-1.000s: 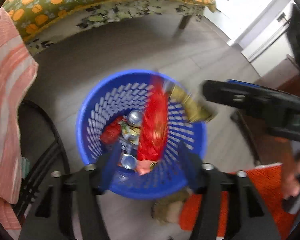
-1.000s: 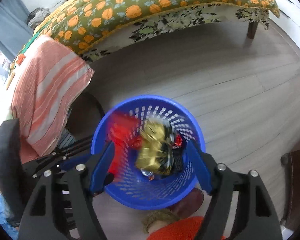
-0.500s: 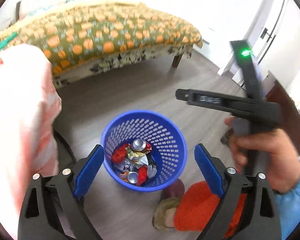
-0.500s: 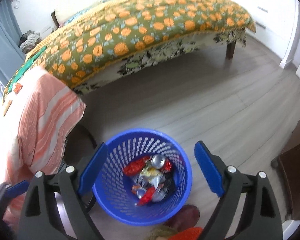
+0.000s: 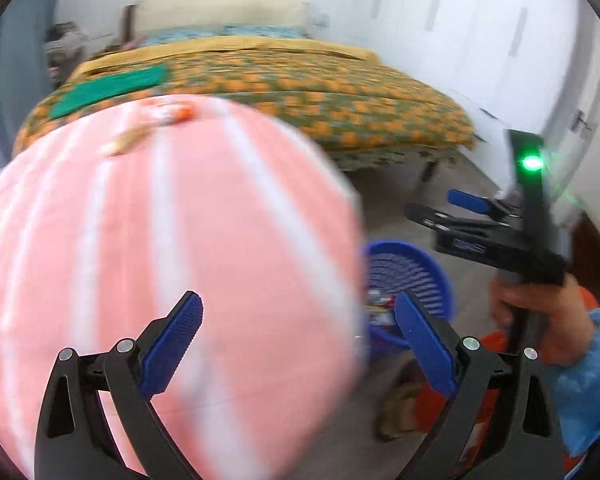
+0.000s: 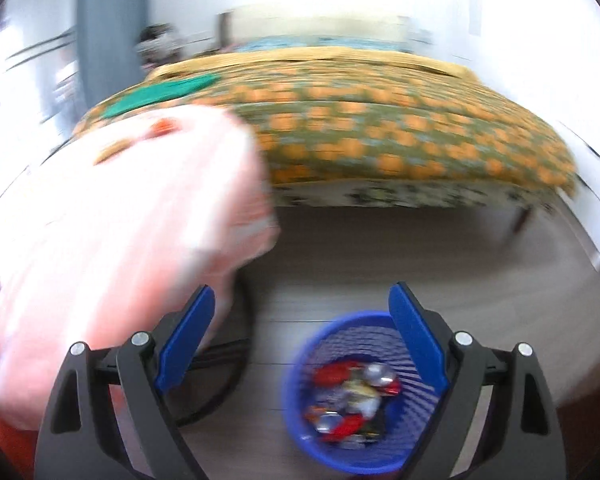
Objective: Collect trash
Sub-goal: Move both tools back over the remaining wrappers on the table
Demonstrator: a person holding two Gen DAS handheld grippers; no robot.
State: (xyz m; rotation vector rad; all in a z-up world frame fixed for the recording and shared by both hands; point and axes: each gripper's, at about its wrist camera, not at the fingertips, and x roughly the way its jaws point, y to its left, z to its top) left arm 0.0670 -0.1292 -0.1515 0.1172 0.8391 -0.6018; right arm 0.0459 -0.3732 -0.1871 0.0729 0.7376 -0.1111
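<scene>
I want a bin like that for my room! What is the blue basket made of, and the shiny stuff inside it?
The blue basket looks like glossy moulded plastic: one even colour, walls full of slots. The shiny pieces inside look like metal drink cans, silvery and round, though the picture is blurry. The red bits seem to be crinkly wrappers.

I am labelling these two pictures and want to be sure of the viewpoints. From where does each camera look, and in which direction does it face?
Left wrist: sits on the left gripper, faces across the pink striped cloth towards the bed; its open blue pads, the right gripper and the hand holding it show.
Right wrist: sits on the right gripper, faces over the floor towards the bed; only its open blue pads show.
Shared: cloth, bed, and the blue basket of trash.
</scene>
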